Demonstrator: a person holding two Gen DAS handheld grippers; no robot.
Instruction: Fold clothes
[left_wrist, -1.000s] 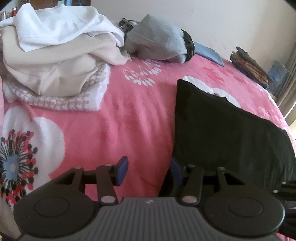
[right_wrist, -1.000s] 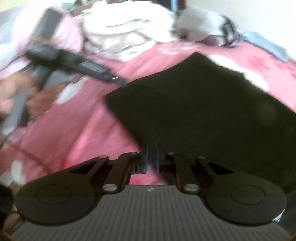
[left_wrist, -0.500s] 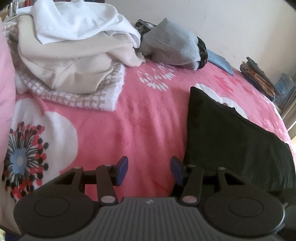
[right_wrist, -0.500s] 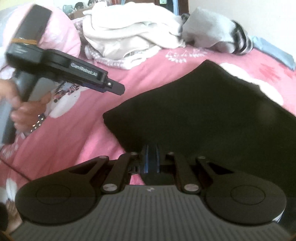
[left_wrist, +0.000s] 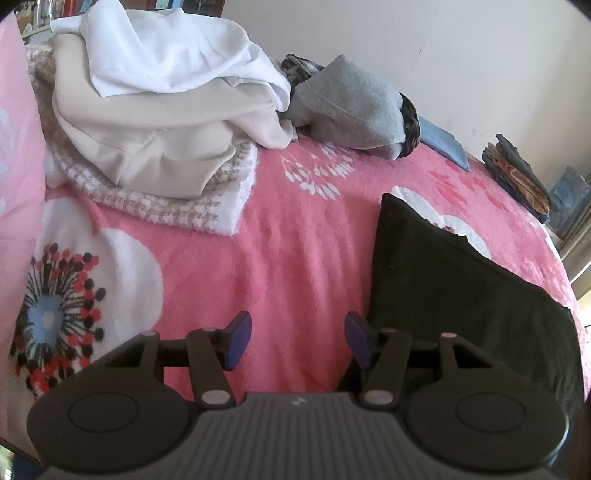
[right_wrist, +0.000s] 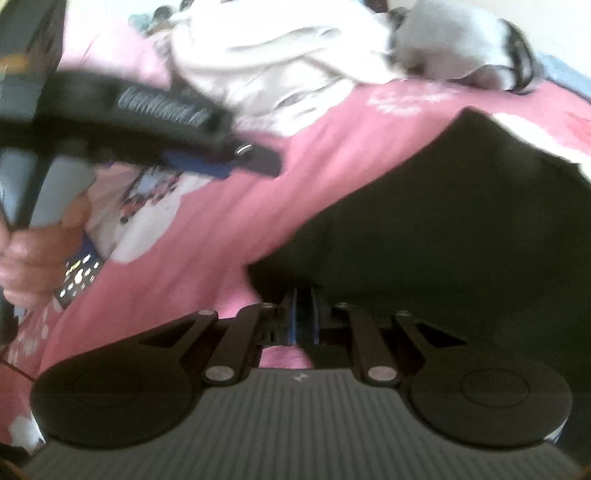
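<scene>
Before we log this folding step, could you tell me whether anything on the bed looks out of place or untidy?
Nothing looks damaged or spilled. The black garment lies flat on the pink blanket. The one untidy spot is the heap of white and beige clothes at the far left, crumpled and unfolded beside a bunched grey garment.

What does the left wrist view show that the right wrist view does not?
Only the left wrist view: folded dark clothes along the wall, and the left gripper open over bare pink blanket, its jaws having just been opening. Only the right wrist view: the person's hand, and the right gripper shut on the black garment. Both: that garment, the pale laundry pile, the grey garment.
</scene>
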